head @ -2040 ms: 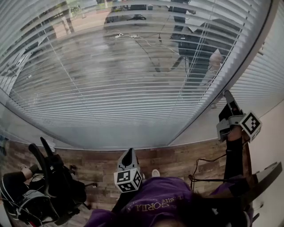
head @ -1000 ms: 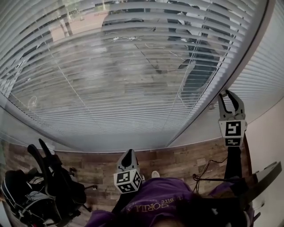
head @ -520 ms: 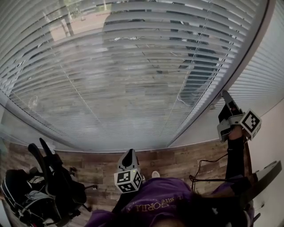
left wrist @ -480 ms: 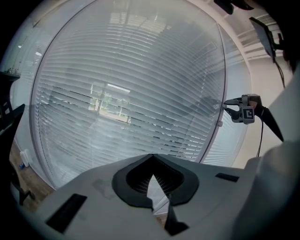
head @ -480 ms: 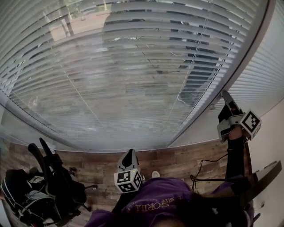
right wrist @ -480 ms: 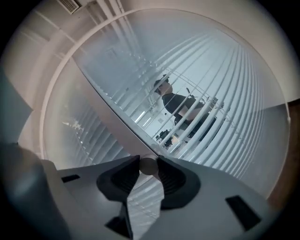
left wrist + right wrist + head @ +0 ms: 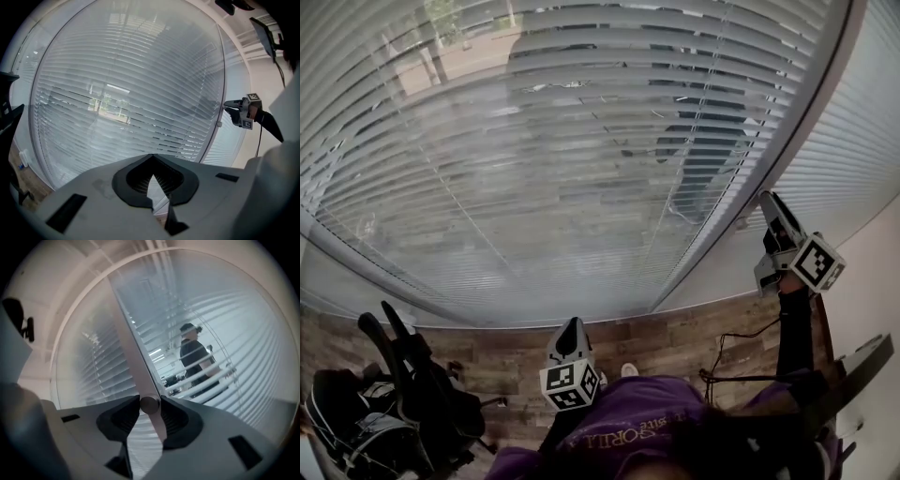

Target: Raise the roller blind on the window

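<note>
A slatted blind (image 7: 562,141) covers the whole window, with its bottom rail low near the sill; it also fills the left gripper view as the blind (image 7: 126,93). My right gripper (image 7: 768,199) is raised at the window's right frame (image 7: 787,141), turned on its side. In the right gripper view its jaws are shut on a small round pale knob (image 7: 150,405) of the blind's control, in front of the frame post (image 7: 129,338). My left gripper (image 7: 572,325) hangs low at the middle, shut on nothing and away from the blind. From the left gripper view the right gripper (image 7: 227,104) shows at the frame.
An office chair with a bag (image 7: 394,394) stands on the wood floor at lower left. A slack cord (image 7: 680,208) hangs in front of the slats. A black cable (image 7: 722,352) trails on the floor at right. A person (image 7: 194,362) shows in the window.
A second ago the right gripper stood open at the frame; it has since turned sideways and shut. The left gripper has stayed put.
</note>
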A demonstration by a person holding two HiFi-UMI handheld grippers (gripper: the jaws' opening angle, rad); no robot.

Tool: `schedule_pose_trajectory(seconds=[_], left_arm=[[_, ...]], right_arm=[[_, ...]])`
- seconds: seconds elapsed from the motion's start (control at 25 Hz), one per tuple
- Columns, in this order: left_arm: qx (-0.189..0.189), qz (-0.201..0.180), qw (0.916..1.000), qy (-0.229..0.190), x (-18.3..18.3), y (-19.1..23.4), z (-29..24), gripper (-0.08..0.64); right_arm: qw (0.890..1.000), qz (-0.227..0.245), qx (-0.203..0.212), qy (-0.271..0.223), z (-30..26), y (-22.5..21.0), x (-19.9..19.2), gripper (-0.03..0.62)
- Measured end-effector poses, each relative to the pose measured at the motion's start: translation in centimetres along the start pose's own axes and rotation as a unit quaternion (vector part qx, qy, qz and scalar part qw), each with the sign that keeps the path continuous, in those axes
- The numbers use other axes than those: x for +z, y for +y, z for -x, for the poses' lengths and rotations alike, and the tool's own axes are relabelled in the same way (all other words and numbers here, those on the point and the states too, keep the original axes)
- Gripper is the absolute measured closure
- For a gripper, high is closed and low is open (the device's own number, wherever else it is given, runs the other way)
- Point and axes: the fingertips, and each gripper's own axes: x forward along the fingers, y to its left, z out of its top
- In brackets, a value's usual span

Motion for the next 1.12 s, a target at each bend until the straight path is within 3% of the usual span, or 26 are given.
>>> schedule_pose_trajectory(seconds=[0.08,0.12,0.2,0.28,0.36,0.4,0.44,0.48,0.52,0.56,0.6,0.68,0.72,0.76,0.8,0.84,0.92,0.96,1.04,1.12], left_arm=[[-0.002,0.000,1.0000,0.001,0.0,-0.2,-0.1,0.560],[-0.002,-0.001,1.0000,0.001,0.0,-0.3,-0.1,0.560],[-0.002,-0.001,1.0000,0.001,0.1,-0.4,-0.1,0.559],[-0.001,-0.001,1.0000,0.001,0.1,-0.4,-0.1,0.559],[0.002,-0.001,1.0000,0.002,-0.2,0.0,-0.1,0.559],[0.003,-0.001,1.0000,0.003,-0.5,0.2,-0.1,0.559],[0.004,-0.002,1.0000,0.003,-0.7,0.4,-0.1,0.558],[0.004,-0.002,1.0000,0.004,-0.9,0.5,-0.1,0.559],[0.005,-0.002,1.0000,0.004,-1.0,0.5,-0.1,0.558],[0.005,-0.002,1.0000,0.005,-1.1,0.5,-0.1,0.560],[0.005,-0.002,1.0000,0.005,-1.0,0.4,0.0,0.559],[0.005,-0.001,1.0000,0.005,-0.8,0.3,0.0,0.560],[0.005,0.000,1.0000,0.004,-0.8,0.2,0.0,0.558],[0.005,0.001,1.0000,0.004,-0.7,0.2,0.1,0.560],[0.004,0.002,1.0000,0.004,-0.6,0.2,0.1,0.558],[0.004,0.002,1.0000,0.004,-0.5,0.2,0.1,0.560],[0.003,0.002,1.0000,0.003,-0.3,0.0,0.1,0.559],[0.004,0.002,1.0000,0.003,-0.2,-0.1,0.1,0.559],[0.005,0.002,1.0000,0.003,-0.2,-0.1,0.1,0.558],[0.005,0.002,1.0000,0.004,-0.4,-0.1,0.0,0.560]], right_arm=[[0.992,0.124,-0.016,0.017,-0.1,0.3,0.0,0.471],[0.979,0.197,-0.031,0.028,-0.2,0.4,0.1,0.471],[0.934,0.345,-0.068,0.057,-0.4,0.7,-0.1,0.471],[0.875,0.466,-0.104,0.082,-0.4,0.7,-0.6,0.471],[0.818,0.551,-0.133,0.094,-0.5,0.6,-1.3,0.471],[0.798,0.577,-0.143,0.097,-0.5,0.5,-1.7,0.471],[0.789,0.587,-0.150,0.099,-0.4,0.3,-2.1,0.471],[0.794,0.581,-0.153,0.098,-0.3,0.2,-2.4,0.472],[0.811,0.557,-0.151,0.095,-0.2,0.2,-2.4,0.472],[0.840,0.515,-0.145,0.089,-0.1,0.1,-2.3,0.472],[0.875,0.458,-0.133,0.081,0.0,-0.1,-2.2,0.472],[0.946,0.303,-0.101,0.061,0.0,-0.2,-1.7,0.472],[0.971,0.218,-0.086,0.051,0.0,-0.3,-1.6,0.472],[0.987,0.135,-0.074,0.041,0.1,-0.3,-1.4,0.472],[0.996,0.060,-0.063,0.030,0.1,-0.3,-1.2,0.472],[0.998,-0.007,-0.054,0.019,0.1,-0.3,-1.0,0.472],[0.990,-0.134,-0.036,-0.001,0.1,-0.5,-0.6,0.472],[0.980,-0.196,-0.027,-0.010,0.1,-0.7,-0.5,0.471],[0.950,-0.312,-0.009,-0.028,0.2,-1.1,-0.7,0.472],[0.921,-0.388,-0.001,-0.043,0.3,-1.4,-1.0,0.472]])
